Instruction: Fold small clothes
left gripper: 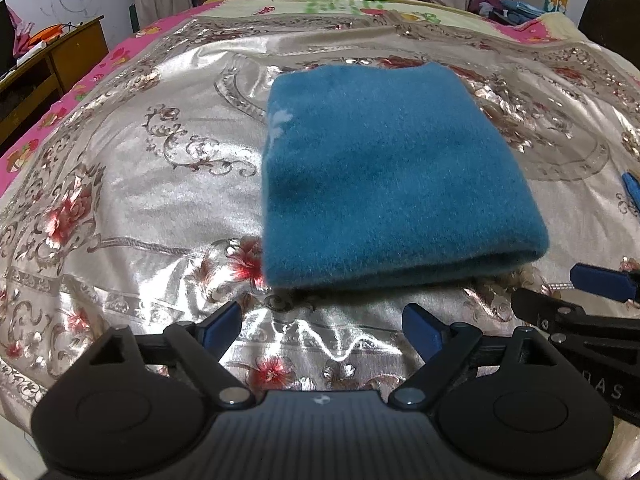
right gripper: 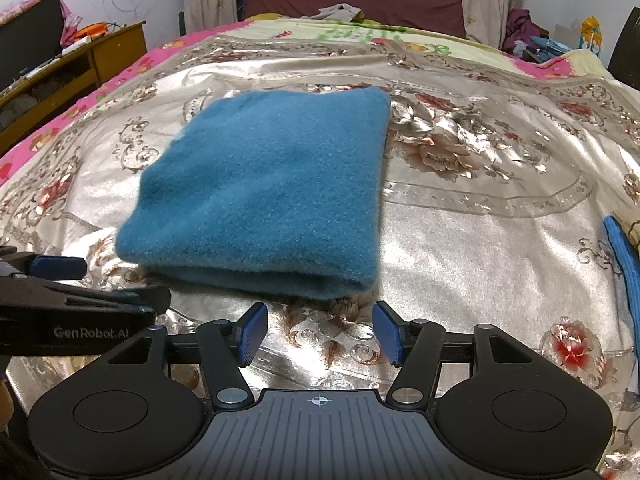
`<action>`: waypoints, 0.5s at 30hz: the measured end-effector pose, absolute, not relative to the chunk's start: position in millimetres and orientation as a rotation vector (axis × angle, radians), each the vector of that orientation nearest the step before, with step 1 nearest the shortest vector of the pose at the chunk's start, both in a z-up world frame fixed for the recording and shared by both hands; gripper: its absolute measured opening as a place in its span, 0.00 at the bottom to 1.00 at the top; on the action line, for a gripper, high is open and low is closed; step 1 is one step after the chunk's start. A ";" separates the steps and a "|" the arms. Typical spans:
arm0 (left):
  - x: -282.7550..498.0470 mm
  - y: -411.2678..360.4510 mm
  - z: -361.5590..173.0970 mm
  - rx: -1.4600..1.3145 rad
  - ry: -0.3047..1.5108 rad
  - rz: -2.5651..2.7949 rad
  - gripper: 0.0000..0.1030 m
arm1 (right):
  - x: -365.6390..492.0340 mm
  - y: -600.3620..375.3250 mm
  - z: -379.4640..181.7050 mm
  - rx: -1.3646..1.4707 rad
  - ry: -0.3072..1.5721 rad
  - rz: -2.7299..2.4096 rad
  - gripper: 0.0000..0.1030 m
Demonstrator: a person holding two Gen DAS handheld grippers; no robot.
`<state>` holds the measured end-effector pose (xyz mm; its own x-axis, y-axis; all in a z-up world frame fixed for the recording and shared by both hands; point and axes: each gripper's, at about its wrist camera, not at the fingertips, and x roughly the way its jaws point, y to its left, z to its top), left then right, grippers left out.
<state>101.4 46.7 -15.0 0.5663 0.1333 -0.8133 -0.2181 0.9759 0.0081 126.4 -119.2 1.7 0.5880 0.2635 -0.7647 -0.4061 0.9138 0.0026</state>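
- A teal fuzzy garment (left gripper: 396,184) lay folded into a thick rectangle on a bed; in the left wrist view it filled the centre and right of centre, in the right wrist view (right gripper: 264,196) the centre and left of centre.
- Its nap looked soft and woolly, and the rounded fold along the near edge showed stacked layers. A few pale flecks marked the upper left part of its top face in the left wrist view.
- It rested on a shiny satin bedspread (left gripper: 132,184) printed with red and brown flowers and scrollwork, with a pink-edged sheet (left gripper: 52,116) beneath showing at the left of the frame.
- The left claw (left gripper: 322,330) stood wide at the bottom of its view, blue pads apart with only bedspread between them, just short of the garment's near fold and not touching it.
- The right claw (right gripper: 318,332) likewise stood wide at the bottom of its view, empty, just in front of the near fold.
- In each view the other claw was cut off by the side edge of the frame.
- What kind of garment it was could not be told from the folded shape.
- A blue strip (right gripper: 624,256) at the right edge of the right wrist view was cut off and unclear.
- A wooden cabinet (right gripper: 80,64) at upper left and a heap of cloth (right gripper: 532,36) at upper right were distorted and hard to read.
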 end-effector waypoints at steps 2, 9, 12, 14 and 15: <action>101.2 44.9 -16.1 -0.093 0.954 0.205 0.90 | 126.3 -119.9 1.2 -0.177 0.859 0.391 0.57; 99.8 38.9 -18.9 -0.059 0.977 0.210 0.92 | 124.7 -122.1 -1.0 -0.170 0.867 0.384 0.60; 99.6 37.1 -18.9 -0.046 0.980 0.214 0.92 | 123.6 -122.9 -1.7 -0.170 0.869 0.381 0.60; 99.5 36.4 -18.8 -0.041 0.982 0.216 0.92 | 123.9 -123.5 -2.1 -0.170 0.871 0.380 0.60; 99.5 36.1 -18.8 -0.039 0.983 0.216 0.92 | 123.9 -123.6 -2.2 -0.171 0.872 0.379 0.60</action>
<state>99.5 36.1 -18.8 0.5346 0.1637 -0.8291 -0.1989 0.9779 0.0648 123.9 -123.6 -2.2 0.5822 0.2538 -0.7724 -0.3913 0.9202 0.0074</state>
